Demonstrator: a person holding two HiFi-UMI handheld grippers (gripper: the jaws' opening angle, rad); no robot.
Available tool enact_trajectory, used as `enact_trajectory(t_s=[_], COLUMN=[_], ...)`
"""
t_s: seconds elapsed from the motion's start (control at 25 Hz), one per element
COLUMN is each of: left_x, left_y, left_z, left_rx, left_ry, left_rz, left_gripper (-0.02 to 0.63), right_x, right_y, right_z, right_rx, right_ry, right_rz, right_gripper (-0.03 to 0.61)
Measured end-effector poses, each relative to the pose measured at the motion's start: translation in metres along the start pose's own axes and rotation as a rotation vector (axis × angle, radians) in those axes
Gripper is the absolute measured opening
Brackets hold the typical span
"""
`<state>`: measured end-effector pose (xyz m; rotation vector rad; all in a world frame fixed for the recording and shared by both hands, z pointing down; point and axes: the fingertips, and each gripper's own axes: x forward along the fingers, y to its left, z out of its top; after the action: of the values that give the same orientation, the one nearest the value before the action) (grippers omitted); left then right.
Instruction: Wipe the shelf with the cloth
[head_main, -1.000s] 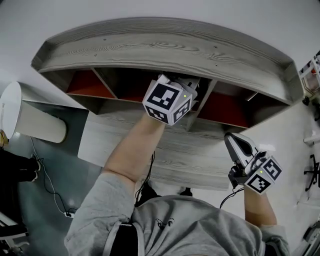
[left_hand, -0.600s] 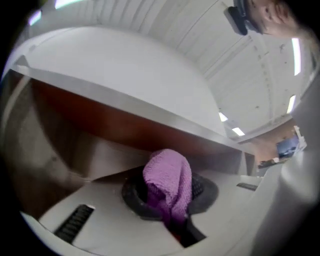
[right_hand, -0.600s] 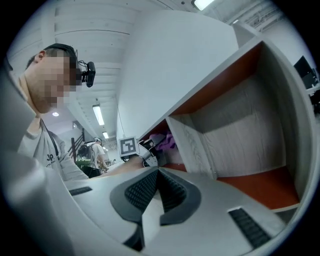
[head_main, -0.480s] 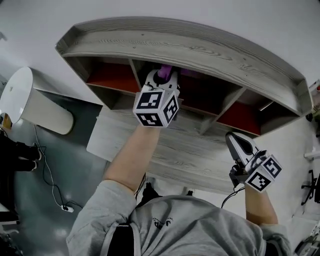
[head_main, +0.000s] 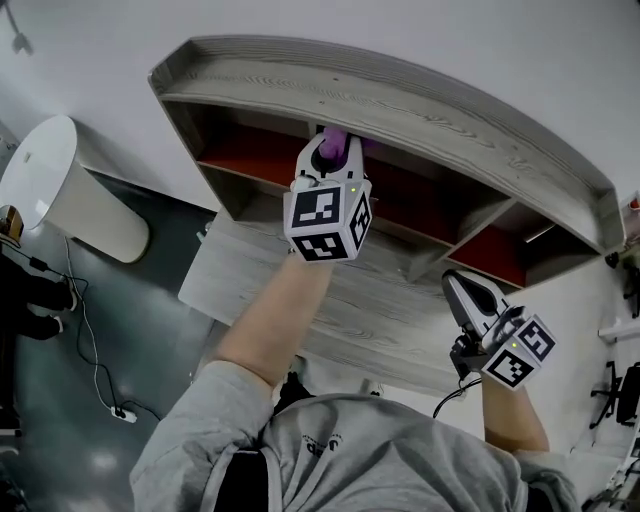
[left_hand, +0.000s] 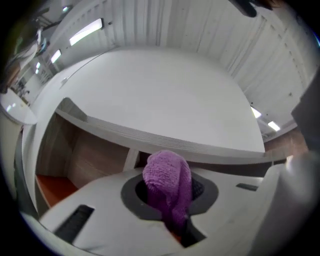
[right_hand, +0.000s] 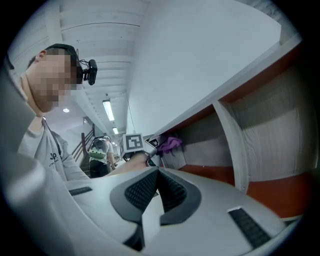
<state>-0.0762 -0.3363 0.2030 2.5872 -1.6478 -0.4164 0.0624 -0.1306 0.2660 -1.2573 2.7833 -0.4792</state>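
Observation:
A grey wood-grain shelf unit (head_main: 400, 100) with red-floored compartments hangs on the white wall. My left gripper (head_main: 332, 152) is raised to a compartment's mouth and is shut on a purple cloth (left_hand: 167, 185), which bulges up between its jaws. The cloth (head_main: 330, 145) shows purple at the shelf's front edge. My right gripper (head_main: 468, 297) is lower at the right, over the grey lower board (head_main: 380, 300), shut with nothing in it. In the right gripper view the left gripper (right_hand: 150, 150) and the cloth (right_hand: 171, 144) appear by a shelf divider (right_hand: 232, 145).
A white cylinder-shaped bin (head_main: 60, 200) stands at the left on the dark floor, with cables (head_main: 85, 340) trailing near it. Another person with a backpack (right_hand: 100, 155) stands far off in the right gripper view. White equipment (head_main: 625, 340) sits at the right edge.
My left gripper with the cloth has moved slightly right and up along the shelf front. The head view has shifted, so the shelf sits further right. The right gripper has barely moved.

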Motion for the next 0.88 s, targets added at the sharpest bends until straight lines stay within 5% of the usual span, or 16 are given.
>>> enact_trajectory(t_s=[0.16, 0.56, 0.88], left_x=[-0.002, 0.000, -0.001], left_y=[-0.029, -0.233, -0.246], left_z=[-0.004, -0.046, -0.053], left_rx=[0.121, 0.233, 0.289], left_ry=[0.017, 0.048, 0.098], left_rz=[-0.047, -0.360, -0.375], left_gripper=[0.075, 0.075, 0.069], right_x=[-0.017, -0.097, -0.127], right_y=[-0.013, -0.063, -0.073], right_z=[0.003, 0.011, 0.014], right_rx=[0.003, 0.023, 0.009], right_ry=[-0.014, -0.052, -0.058], right_rz=[-0.016, -0.048, -0.029], right_gripper=[0.021, 0.021, 0.021])
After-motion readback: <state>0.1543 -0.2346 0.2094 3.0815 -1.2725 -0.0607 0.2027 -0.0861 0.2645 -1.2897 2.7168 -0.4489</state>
